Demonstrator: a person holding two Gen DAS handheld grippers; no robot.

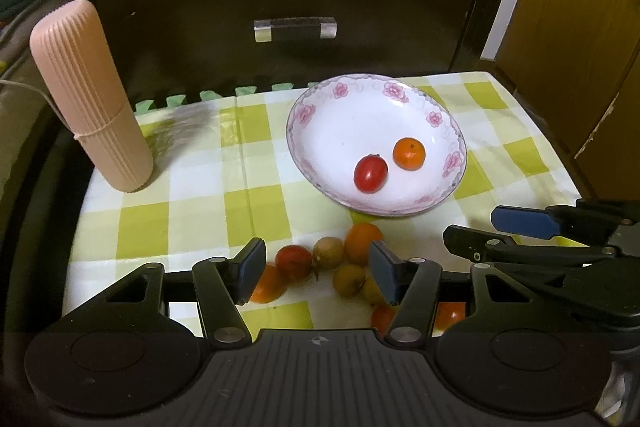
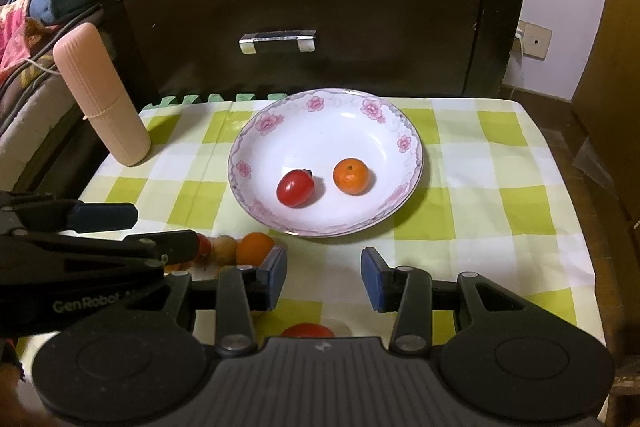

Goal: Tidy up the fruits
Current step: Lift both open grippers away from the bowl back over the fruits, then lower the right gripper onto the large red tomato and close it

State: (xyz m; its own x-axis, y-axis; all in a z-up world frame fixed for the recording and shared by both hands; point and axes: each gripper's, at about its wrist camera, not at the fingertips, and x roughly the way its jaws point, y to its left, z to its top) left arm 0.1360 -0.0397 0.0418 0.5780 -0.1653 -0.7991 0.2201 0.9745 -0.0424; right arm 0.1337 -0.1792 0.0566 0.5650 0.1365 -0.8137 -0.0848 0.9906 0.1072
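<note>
A white plate with a pink flower rim [image 1: 340, 99] [image 2: 264, 125] holds a red cherry tomato [image 1: 371, 173] [image 2: 295, 187] and a small orange [image 1: 408, 154] [image 2: 351, 176]. In front of the plate, several small fruits lie bunched on the checked cloth: an orange [image 1: 361, 241] [image 2: 255, 247], a red tomato [image 1: 294, 261] and a tan fruit [image 1: 329, 251]. My left gripper [image 1: 319, 275] [image 2: 164, 230] hangs open over this bunch, gripping nothing. My right gripper [image 2: 324, 281] [image 1: 474, 227] is open over bare cloth, with a red fruit [image 2: 306, 330] under its body.
A pink ribbed case [image 1: 90, 99] [image 2: 104, 99] stands at the cloth's left back corner. A dark wooden drawer front with a metal handle [image 1: 295, 29] [image 2: 278, 41] rises just behind the table. The green and white cloth [image 2: 500, 187] extends right of the plate.
</note>
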